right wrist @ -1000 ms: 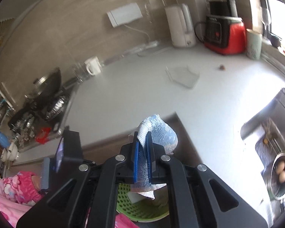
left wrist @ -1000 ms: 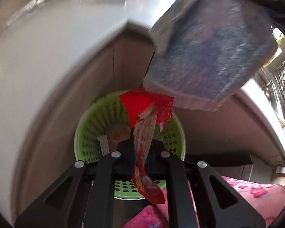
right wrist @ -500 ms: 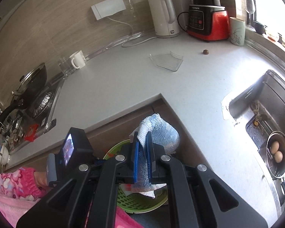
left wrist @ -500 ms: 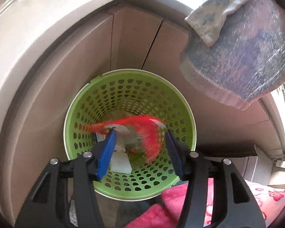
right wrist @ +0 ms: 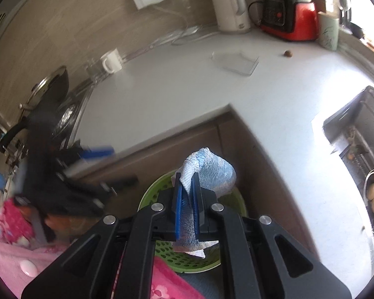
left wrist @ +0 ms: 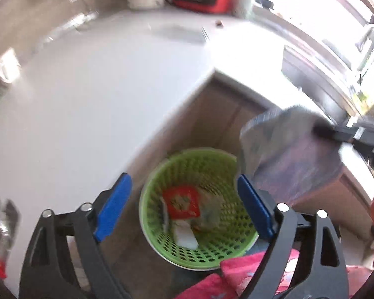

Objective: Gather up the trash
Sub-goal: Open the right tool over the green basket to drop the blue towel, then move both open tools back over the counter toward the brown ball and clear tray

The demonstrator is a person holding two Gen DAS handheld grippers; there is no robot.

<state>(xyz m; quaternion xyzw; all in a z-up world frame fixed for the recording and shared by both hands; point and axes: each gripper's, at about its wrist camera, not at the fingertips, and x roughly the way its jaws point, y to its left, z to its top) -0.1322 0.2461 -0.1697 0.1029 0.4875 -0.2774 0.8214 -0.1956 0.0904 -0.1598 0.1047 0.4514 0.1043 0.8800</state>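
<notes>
Left gripper just opened wide, empty, above green basket holding red wrapper. Right gripper clamped on blue-white towel.

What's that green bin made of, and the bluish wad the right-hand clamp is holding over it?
The green bin looks like moulded plastic, slightly glossy, its walls and floor punched with regular holes. The bluish wad seems to be paper towel or thin cloth: a dimpled, matte surface, softly folded between the right gripper's pads.

A home kitchen is being shown. A white countertop is being occupied by a kettle and blender base; a sink and stove are being flanked.
</notes>
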